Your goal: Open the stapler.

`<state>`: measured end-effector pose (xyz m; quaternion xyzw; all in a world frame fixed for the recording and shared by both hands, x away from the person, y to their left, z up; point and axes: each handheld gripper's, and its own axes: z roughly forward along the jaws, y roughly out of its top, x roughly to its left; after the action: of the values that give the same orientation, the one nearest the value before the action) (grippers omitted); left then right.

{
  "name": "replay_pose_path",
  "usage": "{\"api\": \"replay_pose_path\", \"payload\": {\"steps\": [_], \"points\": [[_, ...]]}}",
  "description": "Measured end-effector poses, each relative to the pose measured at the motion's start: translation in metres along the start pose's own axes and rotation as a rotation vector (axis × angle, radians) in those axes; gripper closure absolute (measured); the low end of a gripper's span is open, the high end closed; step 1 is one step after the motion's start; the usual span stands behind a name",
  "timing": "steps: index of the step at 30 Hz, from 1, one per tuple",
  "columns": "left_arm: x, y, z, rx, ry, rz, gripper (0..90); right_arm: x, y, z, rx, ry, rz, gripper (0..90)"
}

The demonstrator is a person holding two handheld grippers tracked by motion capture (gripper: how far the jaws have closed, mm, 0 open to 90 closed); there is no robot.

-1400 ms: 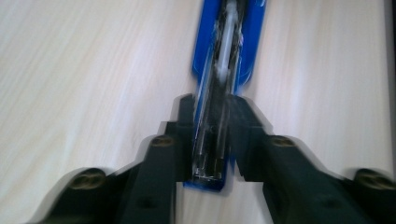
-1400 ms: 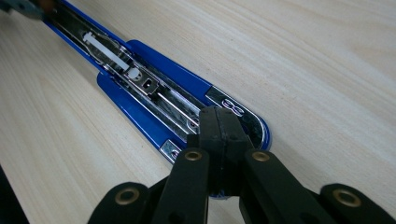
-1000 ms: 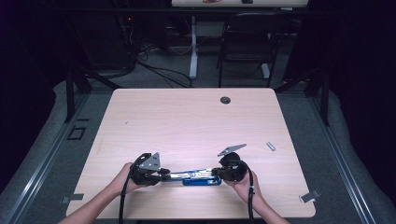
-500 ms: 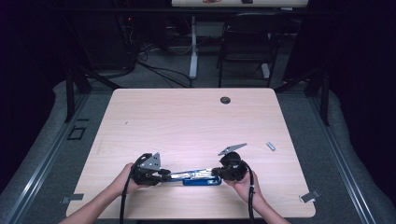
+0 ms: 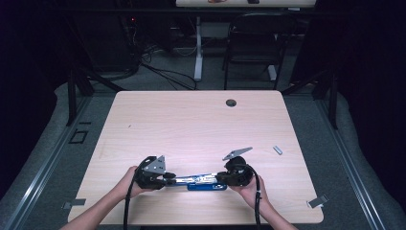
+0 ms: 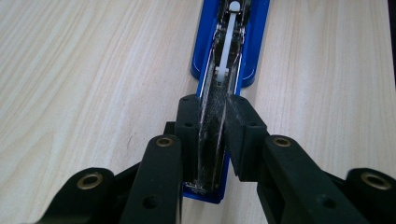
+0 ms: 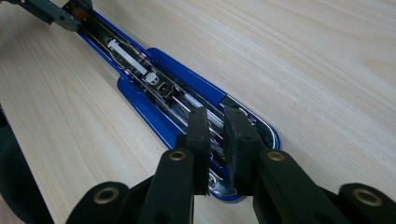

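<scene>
A blue stapler lies folded out flat near the table's front edge, its chrome magazine facing up. My left gripper is at its left end, shut on the stapler's dark upper arm; the blue base runs away from the jaws. My right gripper is at the stapler's right end. Its jaws have just been opening: in the right gripper view the right gripper shows a narrow gap between the pads, with the stapler's chrome rail between them and no pad pressing on it.
A small metal piece lies on the table to the right of my right hand. A round cable hole sits near the far edge of the wooden table. A chair and cables stand beyond it.
</scene>
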<state>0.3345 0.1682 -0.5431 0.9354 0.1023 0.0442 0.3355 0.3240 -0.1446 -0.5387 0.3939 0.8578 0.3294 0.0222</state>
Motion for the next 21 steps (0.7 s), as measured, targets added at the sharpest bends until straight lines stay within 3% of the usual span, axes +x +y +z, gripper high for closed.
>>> {"api": "replay_pose_path", "payload": {"steps": [10, 13, 21], "points": [[0.0, 0.0, 0.0, -0.005, 0.002, 0.0, 75.9, -0.004, 0.004, -0.018, -0.045, -0.035, -0.038, 74.8], [0.0, 0.0, 0.0, -0.005, 0.003, 0.003, 75.9, -0.012, 0.003, -0.026, -0.058, -0.07, -0.043, 68.2], [0.001, 0.0, 0.0, -0.009, -0.002, 0.002, 75.8, -0.034, -0.004, -0.039, -0.064, -0.125, -0.02, 63.1]]}}
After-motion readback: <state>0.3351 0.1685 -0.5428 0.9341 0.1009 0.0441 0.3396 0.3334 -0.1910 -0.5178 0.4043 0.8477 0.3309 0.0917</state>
